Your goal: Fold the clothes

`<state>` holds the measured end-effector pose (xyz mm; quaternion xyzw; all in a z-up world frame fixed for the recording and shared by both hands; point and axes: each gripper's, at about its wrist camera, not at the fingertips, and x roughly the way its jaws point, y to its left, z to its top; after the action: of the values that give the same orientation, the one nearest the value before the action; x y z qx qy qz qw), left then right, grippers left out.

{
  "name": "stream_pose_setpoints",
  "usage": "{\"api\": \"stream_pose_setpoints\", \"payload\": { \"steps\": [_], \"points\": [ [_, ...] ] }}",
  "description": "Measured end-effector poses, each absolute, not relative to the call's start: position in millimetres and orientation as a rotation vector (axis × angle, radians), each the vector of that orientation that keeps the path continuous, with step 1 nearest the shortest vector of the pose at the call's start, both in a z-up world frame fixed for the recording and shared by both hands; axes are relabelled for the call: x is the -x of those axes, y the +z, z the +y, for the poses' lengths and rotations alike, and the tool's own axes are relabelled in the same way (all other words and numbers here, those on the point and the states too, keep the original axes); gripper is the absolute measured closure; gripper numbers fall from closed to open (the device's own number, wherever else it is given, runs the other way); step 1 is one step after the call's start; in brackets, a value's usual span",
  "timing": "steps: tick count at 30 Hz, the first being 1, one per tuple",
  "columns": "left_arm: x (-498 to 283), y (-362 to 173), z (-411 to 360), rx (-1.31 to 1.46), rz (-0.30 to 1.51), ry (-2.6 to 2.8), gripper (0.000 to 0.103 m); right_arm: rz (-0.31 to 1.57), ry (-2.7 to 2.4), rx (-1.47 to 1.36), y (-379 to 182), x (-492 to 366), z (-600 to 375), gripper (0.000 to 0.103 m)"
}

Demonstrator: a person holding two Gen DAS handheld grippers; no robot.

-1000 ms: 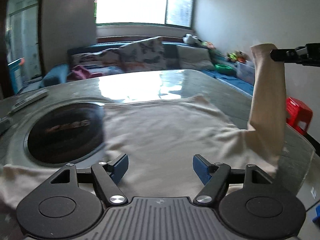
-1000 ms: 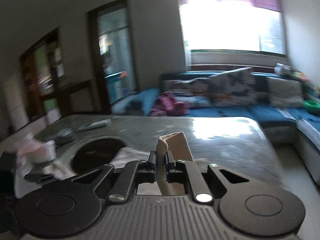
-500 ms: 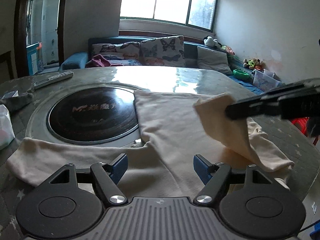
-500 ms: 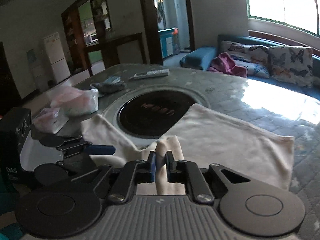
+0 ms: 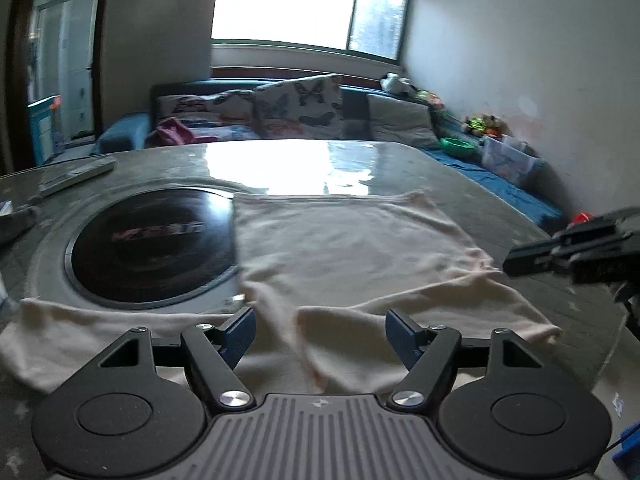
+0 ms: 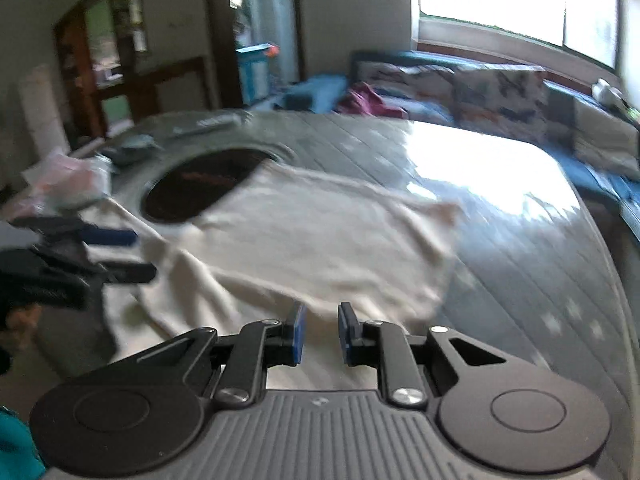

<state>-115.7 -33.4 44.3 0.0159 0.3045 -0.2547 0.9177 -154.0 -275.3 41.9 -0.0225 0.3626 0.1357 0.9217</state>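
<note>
A cream long-sleeved top (image 5: 352,252) lies flat on the grey table, its body partly over a round black cooktop (image 5: 152,240). Its right sleeve (image 5: 432,312) is folded across the near part of the body; the left sleeve (image 5: 92,320) stretches out to the left. My left gripper (image 5: 320,332) is open and empty, just above the near edge of the top. My right gripper (image 6: 320,332) is open a little and empty, over the top's (image 6: 320,240) right side. It shows as a black bar (image 5: 576,252) at the right of the left wrist view.
A remote (image 5: 76,176) and small items lie at the table's far left. Plastic bags (image 6: 68,184) sit left of the cooktop (image 6: 200,188). A blue sofa with cushions (image 5: 296,112) runs behind the table (image 5: 400,164). The table's right edge (image 5: 616,344) drops off near a red stool.
My right gripper carried the sleeve across and down onto the top, then opened and let it go. The sleeve now lies flat. My left gripper stayed open near the front edge.
</note>
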Motion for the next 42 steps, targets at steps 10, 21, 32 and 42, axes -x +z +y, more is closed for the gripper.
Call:
{"api": "stream_pose_setpoints", "payload": {
  "steps": [10, 21, 32, 42],
  "points": [
    [114, 37, -70, -0.08, 0.636, -0.611, 0.045, 0.796, 0.197, -0.009, 5, 167, -306, 0.086],
    [113, 23, -78, -0.106, 0.685, -0.623, 0.057, 0.728, 0.268, 0.03, 8, 134, -286, 0.086],
    [123, 28, -46, -0.138, 0.728, -0.544, 0.072, 0.734, 0.254, 0.033, -1, 130, -288, 0.087],
    [99, 29, -78, -0.07, 0.693, -0.588, 0.072, 0.715, 0.246, 0.018, 1, 134, -286, 0.086]
  ]
}}
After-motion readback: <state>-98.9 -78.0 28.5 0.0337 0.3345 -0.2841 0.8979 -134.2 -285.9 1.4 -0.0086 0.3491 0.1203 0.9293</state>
